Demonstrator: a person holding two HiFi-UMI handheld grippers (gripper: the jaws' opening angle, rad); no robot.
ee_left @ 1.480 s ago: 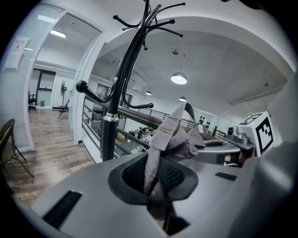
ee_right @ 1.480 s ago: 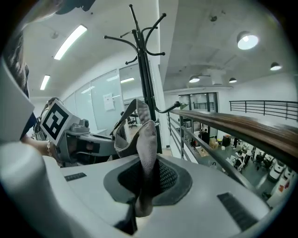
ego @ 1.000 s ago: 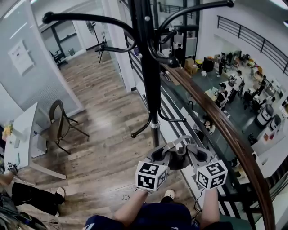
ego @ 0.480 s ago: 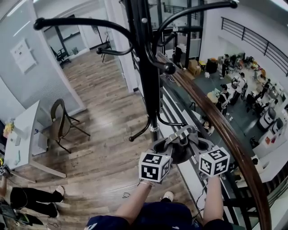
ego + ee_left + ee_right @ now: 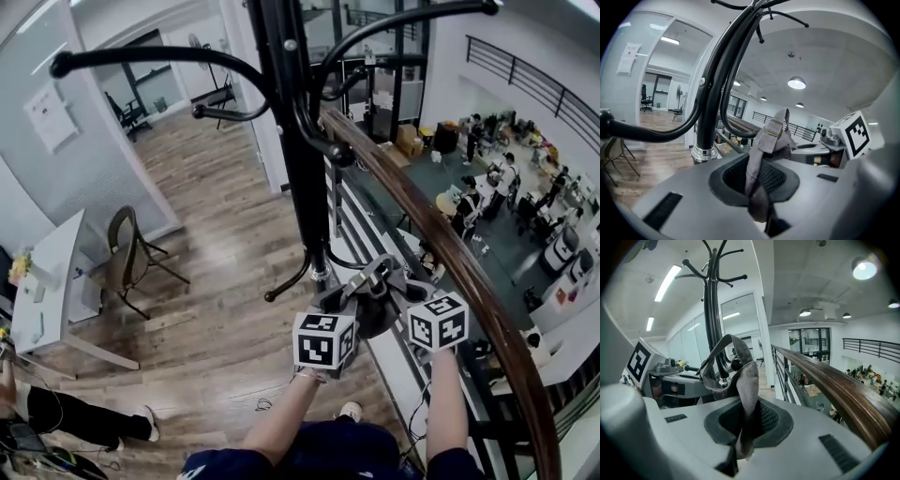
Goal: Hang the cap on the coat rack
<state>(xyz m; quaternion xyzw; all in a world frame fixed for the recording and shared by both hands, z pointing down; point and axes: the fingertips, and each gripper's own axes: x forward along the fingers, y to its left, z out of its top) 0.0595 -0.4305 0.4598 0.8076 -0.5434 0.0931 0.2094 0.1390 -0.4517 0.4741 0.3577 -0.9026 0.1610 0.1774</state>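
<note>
Fingers point(image 5: 679, 197) of the left gripper point(image 5: 759, 206) are clamped together on one edge of the grey cap point(image 5: 771, 140). The right gripper point(image 5: 740, 446) pinches the opposite edge the same way. Held between both grippers, the cap sits close to the black coat rack point(image 5: 305, 159) pole, below its upper hooks, beside a wooden railing point(image 5: 450, 253).

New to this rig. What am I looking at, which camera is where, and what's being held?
No robot: a person holds a two-jaw gripper in each hand. The head view looks down from their head and shows the left gripper and right gripper. The other two views ride on the grippers and look along the jaws. Both grippers are shut on a grey cap, held in the air before the coat rack, beside a wooden railing. It is not yet hung.
</note>
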